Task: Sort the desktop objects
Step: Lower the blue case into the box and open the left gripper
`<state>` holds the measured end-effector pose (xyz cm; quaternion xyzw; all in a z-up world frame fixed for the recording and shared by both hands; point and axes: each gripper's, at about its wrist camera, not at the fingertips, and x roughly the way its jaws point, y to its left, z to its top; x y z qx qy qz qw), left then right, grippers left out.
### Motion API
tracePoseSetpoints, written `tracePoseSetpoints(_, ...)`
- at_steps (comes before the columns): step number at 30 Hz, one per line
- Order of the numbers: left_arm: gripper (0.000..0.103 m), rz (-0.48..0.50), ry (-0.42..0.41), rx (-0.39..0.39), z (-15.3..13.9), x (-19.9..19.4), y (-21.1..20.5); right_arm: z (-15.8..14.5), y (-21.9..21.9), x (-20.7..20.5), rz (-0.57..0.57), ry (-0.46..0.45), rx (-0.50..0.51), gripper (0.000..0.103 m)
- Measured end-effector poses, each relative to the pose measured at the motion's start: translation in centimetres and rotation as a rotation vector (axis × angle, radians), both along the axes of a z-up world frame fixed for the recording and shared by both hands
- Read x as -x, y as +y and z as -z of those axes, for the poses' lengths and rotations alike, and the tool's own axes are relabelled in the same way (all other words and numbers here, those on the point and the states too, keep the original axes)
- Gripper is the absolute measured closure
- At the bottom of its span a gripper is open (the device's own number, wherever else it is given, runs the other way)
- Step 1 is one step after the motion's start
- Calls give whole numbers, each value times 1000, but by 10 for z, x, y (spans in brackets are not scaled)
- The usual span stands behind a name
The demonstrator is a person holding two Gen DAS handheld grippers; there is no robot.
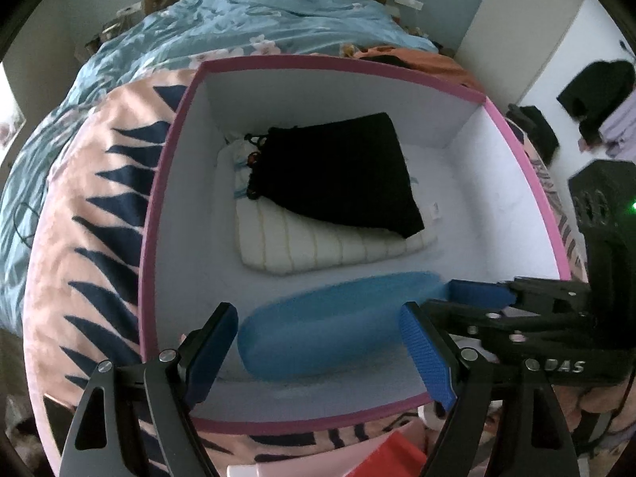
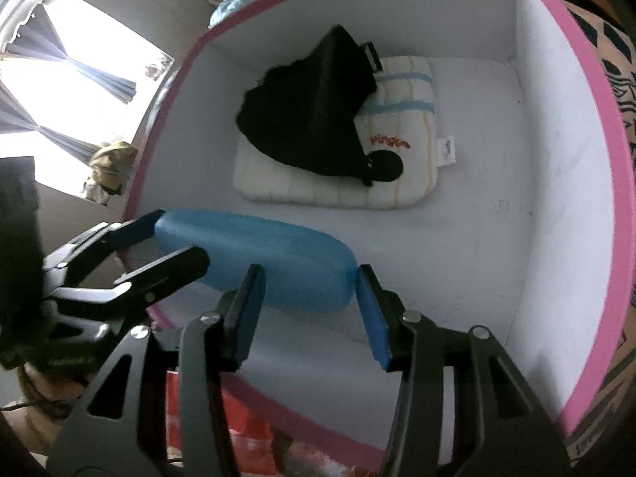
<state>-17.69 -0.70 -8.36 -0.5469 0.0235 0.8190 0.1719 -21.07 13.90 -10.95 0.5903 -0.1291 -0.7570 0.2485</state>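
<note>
Both grippers are down in the box (image 1: 159, 183) now, white inside with a pink rim, sitting on a patterned blanket (image 1: 99, 218) on the bed (image 1: 278, 12). The blue case (image 1: 318, 330) lies lengthwise along the box's near wall, its outline smeared with blur, so whether it rests on the floor I cannot tell. The left gripper (image 1: 318, 310) has its jaws wide apart, astride one end of the case; the right gripper (image 1: 449, 298) straddles the other end with a narrower gap. On both, the pads sit right at the case, but whether they actually press it I cannot tell. Farther in, toward the far wall, a black pouch (image 1: 338, 175) lies across a cream striped cushion (image 1: 318, 246), well apart from the case
</note>
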Motion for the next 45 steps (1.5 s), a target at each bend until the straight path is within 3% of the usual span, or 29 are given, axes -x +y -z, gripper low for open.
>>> tracePoseSetpoints(11,19,0,38,-16,-3,-3,-8,3,-7,9,-22,14,-81,55)
tracePoseSetpoints(20,19,-7,41,-65,-6,-4,-15,8,-19,19,-74,-47,-56,54)
tracePoseSetpoints(29,19,-16,56,-127,-13,-19,-25,0,-17,17,-82,-20,-17,55)
tracePoseSetpoints(36,19,-4,79,-191,-28,-37,-29,-31,-1,-1,-89,66,27,55)
tracePoseSetpoints(45,19,112,113,-233,-50,-73,-2,-87,40,-43,-74,208,71,55)
